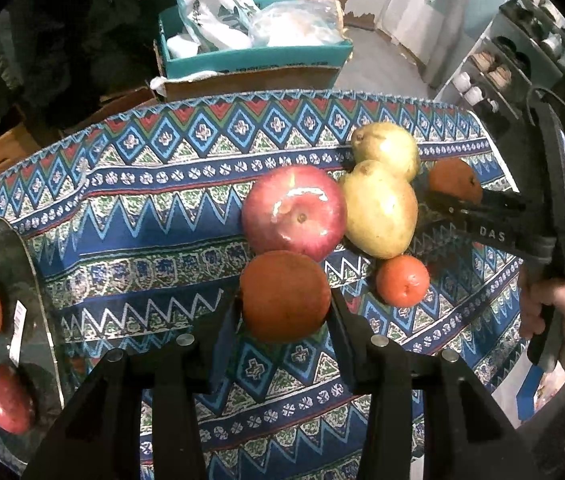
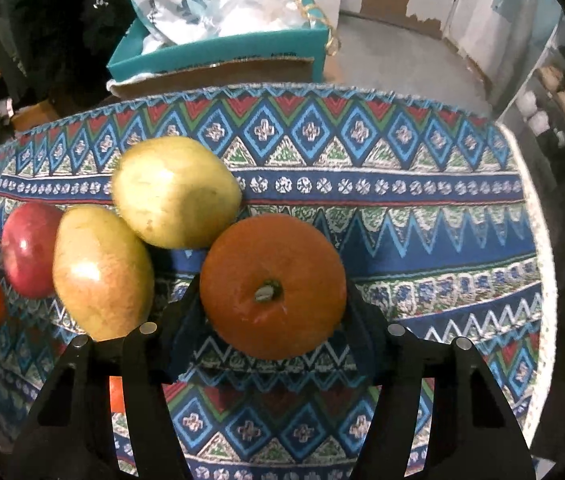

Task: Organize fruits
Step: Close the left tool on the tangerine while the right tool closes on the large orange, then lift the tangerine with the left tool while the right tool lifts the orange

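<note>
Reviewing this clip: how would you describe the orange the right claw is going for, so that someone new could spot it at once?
On the patterned tablecloth, find the cluster of two yellow-green pears and a red apple. The orange sits just right of the pears, between the right claw's fingers. Alone among the fruit there, its green stem scar faces the camera.

Both grippers are black and made of matte plastic. The left gripper [image 1: 284, 312] has two flat, thick fingers that come out of angular, wedge-shaped arms. Four small round silver screws sit on the joints, two on each side. The right gripper [image 2: 272, 304] has the same build, with the same four silver screw heads and dark blue pads on the inner side of the fingers. Seen from the left wrist camera, its body carries white letters "DAS" and a thin black cable loops above it. A bare hand [image 1: 562, 320] is at its handle.
</note>
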A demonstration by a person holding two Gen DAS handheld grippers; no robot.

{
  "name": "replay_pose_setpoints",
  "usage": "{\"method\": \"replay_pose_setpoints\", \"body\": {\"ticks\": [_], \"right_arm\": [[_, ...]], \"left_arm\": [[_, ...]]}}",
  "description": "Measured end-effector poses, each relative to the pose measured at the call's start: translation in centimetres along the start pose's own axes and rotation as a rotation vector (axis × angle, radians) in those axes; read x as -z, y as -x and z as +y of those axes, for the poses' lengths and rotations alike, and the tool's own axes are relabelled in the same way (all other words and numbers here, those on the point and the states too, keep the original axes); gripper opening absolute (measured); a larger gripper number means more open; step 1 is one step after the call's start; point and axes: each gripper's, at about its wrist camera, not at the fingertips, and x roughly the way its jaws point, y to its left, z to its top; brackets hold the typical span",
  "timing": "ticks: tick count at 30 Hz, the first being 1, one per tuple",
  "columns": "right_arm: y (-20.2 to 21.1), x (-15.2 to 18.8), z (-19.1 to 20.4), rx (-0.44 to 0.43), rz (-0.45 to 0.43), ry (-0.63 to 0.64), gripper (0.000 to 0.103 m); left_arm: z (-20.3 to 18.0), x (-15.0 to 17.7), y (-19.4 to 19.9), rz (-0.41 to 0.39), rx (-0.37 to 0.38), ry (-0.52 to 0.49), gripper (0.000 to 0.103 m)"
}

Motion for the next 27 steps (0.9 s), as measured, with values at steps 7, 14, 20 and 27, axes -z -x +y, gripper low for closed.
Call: {"method": "replay_pose_setpoints", "body": {"ticks": [7, 14, 20, 27], "right_arm": [[3.4, 0.4, 1.1, 0.040, -0.056, 0.003, 0.064], [6.8, 0.9, 2.3, 0.033, -0.107, 0.010, 0.064], [10.2, 1.1, 3.7, 0.009, -0.177, 0.026, 0.064], [13.4, 1.1, 4.9, -0.012, -0.238, 0.036, 0.064]], "left_arm": [[0.7, -0.1, 1.9, -0.030, -0.002, 0.012, 0.045], [1.8, 0.3, 4.0, -0.069, -0.020, 0.029, 0.045], [2.2, 0.4, 6.0, -0.106, -0.026, 0.037, 0.045], [2.5, 0.7, 8.3, -0.147, -0.032, 0.042, 0.045]]}}
